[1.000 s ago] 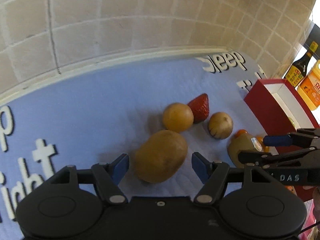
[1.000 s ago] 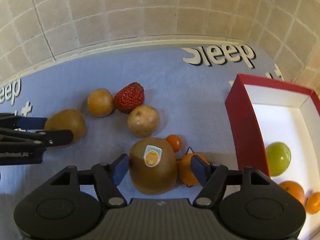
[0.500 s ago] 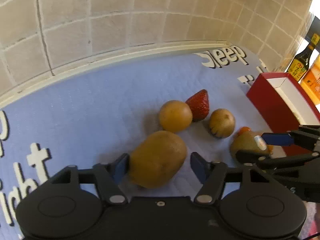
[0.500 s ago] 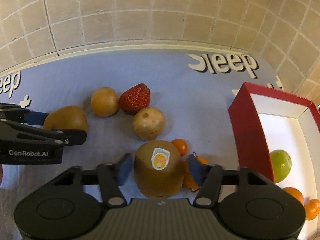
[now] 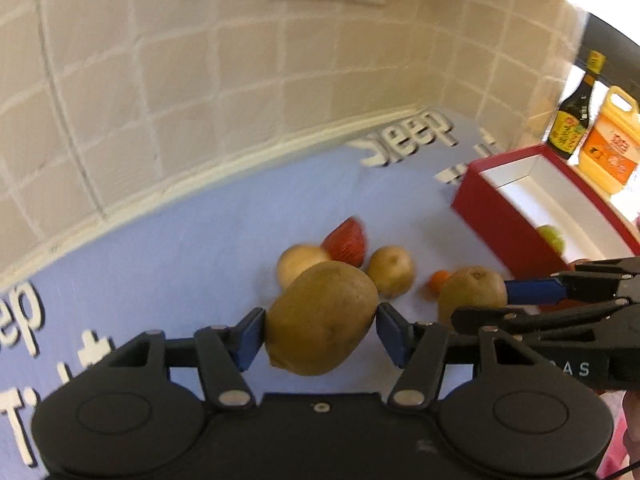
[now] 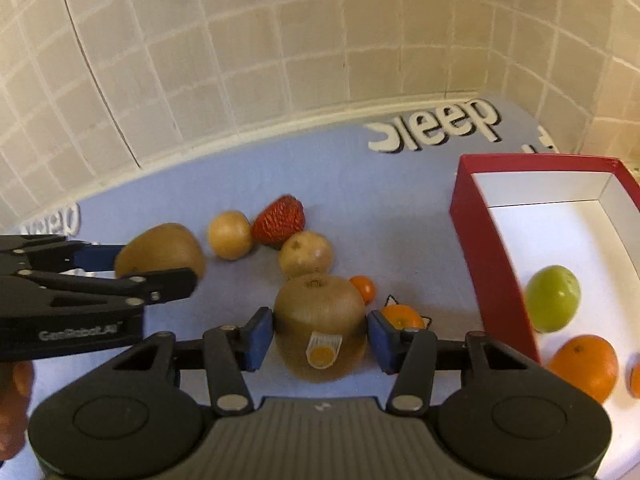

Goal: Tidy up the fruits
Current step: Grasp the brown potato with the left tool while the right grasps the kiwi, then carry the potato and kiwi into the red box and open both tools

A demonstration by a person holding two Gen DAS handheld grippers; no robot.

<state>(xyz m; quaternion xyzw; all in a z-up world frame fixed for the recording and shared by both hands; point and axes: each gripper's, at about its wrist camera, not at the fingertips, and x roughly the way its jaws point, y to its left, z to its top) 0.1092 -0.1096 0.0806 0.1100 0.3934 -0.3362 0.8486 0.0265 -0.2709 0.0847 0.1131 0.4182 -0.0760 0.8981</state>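
My left gripper (image 5: 320, 332) is shut on a plain brown kiwi (image 5: 322, 318) and holds it above the blue mat; that kiwi also shows in the right wrist view (image 6: 160, 250). My right gripper (image 6: 319, 338) is shut on a kiwi with a yellow sticker (image 6: 320, 326), also lifted; it shows in the left wrist view (image 5: 472, 292). On the mat lie a strawberry (image 6: 280, 220), two small round yellow-brown fruits (image 6: 229, 235) (image 6: 306, 254), a tiny orange fruit (image 6: 363, 287) and an orange (image 6: 402, 317). The red box (image 6: 484, 264) stands at the right.
The box holds a green fruit (image 6: 553, 298) and an orange (image 6: 584, 366). A tiled wall (image 6: 280, 60) runs behind the mat. A dark sauce bottle (image 5: 572, 120) and a yellow oil jug (image 5: 612, 148) stand beyond the box.
Both grippers have closed on their kiwis and lifted them off the mat. The views have tilted up, showing more of the wall.
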